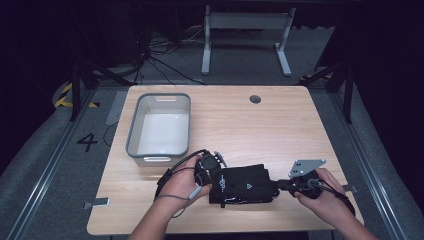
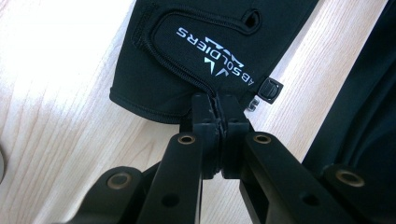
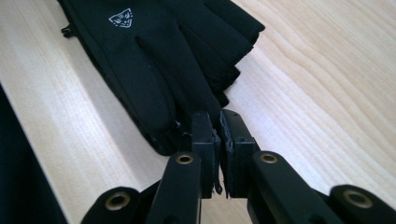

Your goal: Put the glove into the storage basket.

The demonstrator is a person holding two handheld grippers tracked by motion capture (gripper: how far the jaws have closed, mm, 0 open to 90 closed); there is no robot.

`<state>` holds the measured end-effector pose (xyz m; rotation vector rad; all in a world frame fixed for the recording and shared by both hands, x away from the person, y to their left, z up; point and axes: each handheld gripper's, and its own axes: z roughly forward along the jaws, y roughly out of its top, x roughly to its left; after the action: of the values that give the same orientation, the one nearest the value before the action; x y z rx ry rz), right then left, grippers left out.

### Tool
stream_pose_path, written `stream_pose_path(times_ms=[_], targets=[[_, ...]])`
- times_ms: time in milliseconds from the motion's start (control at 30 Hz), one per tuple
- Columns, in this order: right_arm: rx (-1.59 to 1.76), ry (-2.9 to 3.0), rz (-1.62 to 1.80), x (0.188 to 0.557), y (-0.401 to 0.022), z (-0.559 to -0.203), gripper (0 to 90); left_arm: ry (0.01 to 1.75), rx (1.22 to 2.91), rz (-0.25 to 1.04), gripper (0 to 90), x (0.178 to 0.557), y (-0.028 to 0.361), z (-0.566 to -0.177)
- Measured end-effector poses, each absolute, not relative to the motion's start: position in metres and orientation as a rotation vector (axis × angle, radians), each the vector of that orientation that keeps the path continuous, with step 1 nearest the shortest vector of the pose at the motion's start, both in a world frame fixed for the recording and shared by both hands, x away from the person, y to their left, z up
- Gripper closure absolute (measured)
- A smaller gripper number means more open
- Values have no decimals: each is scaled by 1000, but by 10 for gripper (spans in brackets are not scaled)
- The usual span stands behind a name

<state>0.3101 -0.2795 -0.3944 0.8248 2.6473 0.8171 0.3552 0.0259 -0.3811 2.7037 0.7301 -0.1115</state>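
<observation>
A grey bin (image 1: 159, 127) sits just behind the left hand-held gripper (image 1: 212, 165), near the surface's (image 1: 280, 130) left edge. The black glove (image 1: 242, 185) lies flat near the front edge, its cuff pinched by the left hand-held gripper and a fingertip clamped by the right hand-held gripper (image 1: 280, 186). Bare wood spreads behind and rightward.

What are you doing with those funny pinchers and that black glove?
A person holds a tool in each hand at a wooden table. The left tool is pinched shut on the cuff end of a black glove, and the right tool is shut on a fingertip. A grey bin sits empty nearby.
</observation>
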Motion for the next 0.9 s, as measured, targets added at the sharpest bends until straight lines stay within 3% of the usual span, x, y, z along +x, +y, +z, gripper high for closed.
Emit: stream_pose_path(times_ms=[733,900], targets=[[916,2717,720,313,-279,-413,844,707,2770,-205,867,359,13,-400],[937,2715,679,317,-282,-418,768,711,2797,-225,743,360,10,-408]])
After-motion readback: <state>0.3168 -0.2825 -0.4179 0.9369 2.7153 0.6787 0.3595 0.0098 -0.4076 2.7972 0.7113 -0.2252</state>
